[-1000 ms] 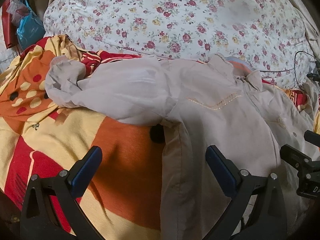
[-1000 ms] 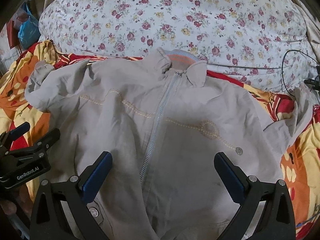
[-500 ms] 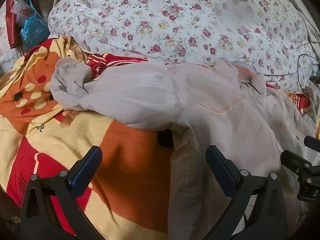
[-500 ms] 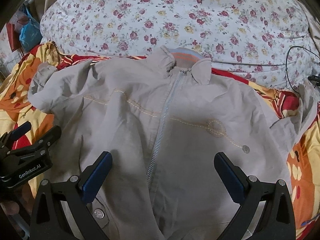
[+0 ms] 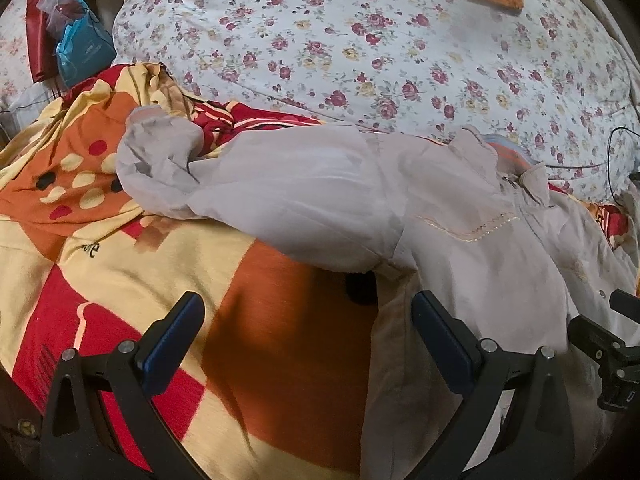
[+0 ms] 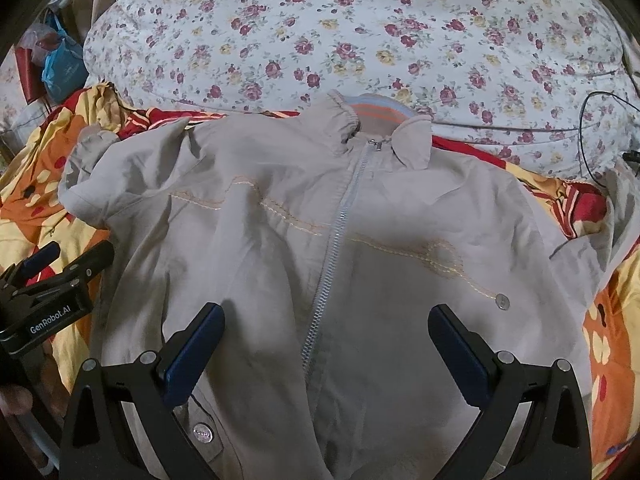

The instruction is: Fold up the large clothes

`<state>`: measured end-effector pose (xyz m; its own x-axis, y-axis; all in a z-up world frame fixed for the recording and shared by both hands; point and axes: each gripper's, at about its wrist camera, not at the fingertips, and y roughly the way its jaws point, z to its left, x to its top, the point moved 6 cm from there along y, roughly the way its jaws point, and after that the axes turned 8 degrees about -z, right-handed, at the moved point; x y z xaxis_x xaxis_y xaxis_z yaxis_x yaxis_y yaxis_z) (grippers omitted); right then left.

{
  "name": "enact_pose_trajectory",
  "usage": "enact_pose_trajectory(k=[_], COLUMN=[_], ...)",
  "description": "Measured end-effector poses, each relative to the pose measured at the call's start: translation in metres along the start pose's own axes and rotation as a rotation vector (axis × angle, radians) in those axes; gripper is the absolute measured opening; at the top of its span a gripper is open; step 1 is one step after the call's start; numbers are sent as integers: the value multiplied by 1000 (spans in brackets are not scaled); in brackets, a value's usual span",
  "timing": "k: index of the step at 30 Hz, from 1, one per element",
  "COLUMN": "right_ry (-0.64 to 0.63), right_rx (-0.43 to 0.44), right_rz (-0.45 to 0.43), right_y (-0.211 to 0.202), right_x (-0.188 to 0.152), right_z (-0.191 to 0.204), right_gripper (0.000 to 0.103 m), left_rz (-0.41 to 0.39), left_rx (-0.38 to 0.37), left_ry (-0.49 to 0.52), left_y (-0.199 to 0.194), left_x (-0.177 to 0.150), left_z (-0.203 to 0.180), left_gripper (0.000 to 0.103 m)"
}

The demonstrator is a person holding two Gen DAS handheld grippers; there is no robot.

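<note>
1. Both tools gape wide, gripping nothing: left gripper (image 5: 306,326) above the blanket (image 5: 120,280), right gripper (image 6: 326,334) above the jacket (image 6: 280,272).
2. Jacket lies zipped, front up, on the blanket below a floral pillow (image 6: 360,32).
3. Blue bag (image 5: 82,52) sits far left, contents unclear.

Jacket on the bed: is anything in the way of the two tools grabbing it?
Nothing visible. The right tool hangs open over the beige jacket; the left tool is open at its side edge.

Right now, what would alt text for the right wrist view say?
A beige jacket, zipped, lies face up on a bright blanket, collar toward a floral pillow. The right gripper hovers open above its lower front; the left gripper shows at the left edge.
</note>
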<state>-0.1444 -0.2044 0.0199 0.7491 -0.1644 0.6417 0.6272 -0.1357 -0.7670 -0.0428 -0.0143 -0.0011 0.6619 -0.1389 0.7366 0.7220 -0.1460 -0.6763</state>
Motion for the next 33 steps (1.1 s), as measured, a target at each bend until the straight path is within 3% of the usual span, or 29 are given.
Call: enact_pose_trajectory(k=[6,12,15,18,26,29,31,33], right_ry=[-30,-24,-21,-21,-28,-31,-29,-23], right_rx=[20,48,64,78,95,99,99,99], right_rz=[-2,-7,-3,11,37,49,55,65], right_y=[3,1,2,4,7,10,12,16], right_x=[3,7,5,2,-1,-1,-2,-3], right_z=[7,5,7,9,13,13,12,11], right_gripper=[102,102,102,102,102,102,102,102], left_rz=[39,15,3,13,45,65,67,89], left_rx=[-9,61,151,187,289,268,251,232], left_ry=[-58,-164,-205,-257,-369,-401,-405,-411], left_y=[3,8,24,48,114,132,141,148], left_x=[10,48,70,87,98,97,98,98], left_z=[20,76,116,150,211,217,219,219], left_gripper=[103,103,103,103,101,88,63,10])
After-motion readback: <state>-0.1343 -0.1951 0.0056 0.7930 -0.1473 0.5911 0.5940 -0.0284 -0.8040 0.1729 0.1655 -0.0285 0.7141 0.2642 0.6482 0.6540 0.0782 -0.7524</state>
